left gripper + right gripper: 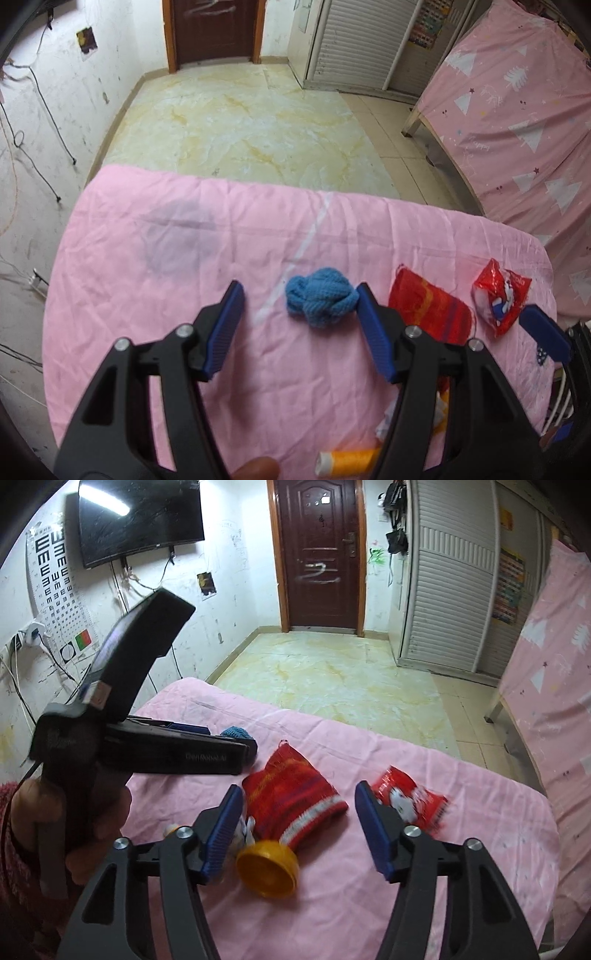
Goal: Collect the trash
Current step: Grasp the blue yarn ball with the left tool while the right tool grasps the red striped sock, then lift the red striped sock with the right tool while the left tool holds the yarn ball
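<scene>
While the red wrapper (410, 805) lies near the right edge of the pink-covered surface (166, 258), just right of a red knit piece (295, 805), the right tool (299, 827) hangs over them with its jaws apart and nothing gripped. A yellow cap (267, 871) sits nearest, below the knit piece. Further left, the left tool (299, 328) is open too, a blue yarn ball (319, 297) just ahead of its tips.

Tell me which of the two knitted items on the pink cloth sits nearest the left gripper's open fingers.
The blue knitted ball, just beyond the left gripper, by one fingertip. The red striped knit piece lies off to the side.
</scene>
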`<state>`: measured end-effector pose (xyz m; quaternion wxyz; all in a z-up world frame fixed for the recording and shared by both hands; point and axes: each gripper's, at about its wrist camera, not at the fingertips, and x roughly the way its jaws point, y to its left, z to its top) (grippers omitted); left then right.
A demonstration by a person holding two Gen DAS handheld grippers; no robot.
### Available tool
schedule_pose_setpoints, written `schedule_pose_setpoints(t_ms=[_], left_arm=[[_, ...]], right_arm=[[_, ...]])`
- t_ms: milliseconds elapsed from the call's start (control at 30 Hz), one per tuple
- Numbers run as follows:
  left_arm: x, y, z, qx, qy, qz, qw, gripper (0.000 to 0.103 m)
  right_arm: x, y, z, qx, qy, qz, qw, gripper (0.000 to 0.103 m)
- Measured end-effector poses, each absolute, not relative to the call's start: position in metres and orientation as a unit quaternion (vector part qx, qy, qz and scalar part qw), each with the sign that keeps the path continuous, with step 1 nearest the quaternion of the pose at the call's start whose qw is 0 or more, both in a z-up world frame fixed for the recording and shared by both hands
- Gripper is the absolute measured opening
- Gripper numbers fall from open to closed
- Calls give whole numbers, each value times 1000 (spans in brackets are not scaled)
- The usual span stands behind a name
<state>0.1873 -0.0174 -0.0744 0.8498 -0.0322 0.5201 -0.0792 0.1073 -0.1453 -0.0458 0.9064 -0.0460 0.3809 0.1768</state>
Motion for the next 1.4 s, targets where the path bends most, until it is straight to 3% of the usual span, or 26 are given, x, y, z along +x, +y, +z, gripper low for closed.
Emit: schedule_pose_setpoints(t_ms=[67,167,733,800,900,1000,1167,1400], left_arm=[[187,-19,-74,-27,515,-79,853,40],[187,-21,-72,-25,513,-85,854,27],[186,-7,-73,-46,509,-74,857,26],[183,-5,-72,-49,509,-71,857,26],[177,-1,-69,-52,508,-65,857,26],[170,4,-66,-57,508,-60,858,26],[153,8,-54,-58,499,-55,863,26],[127,1,-23,-50,473,-55,878,26]], right_arm=[[117,-142,-49,-49,390,185,901,59],[129,-135,-59,-51,404,194,893,59],[159,-126,-86,-52,438,199,875,60],[157,-125,-86,-49,439,200,875,54],[155,-123,-83,-42,439,207,873,31],[148,-121,-77,-48,431,204,878,20],[130,-131,-51,-33,395,202,896,13],[106,-149,-30,-18,374,204,904,12]])
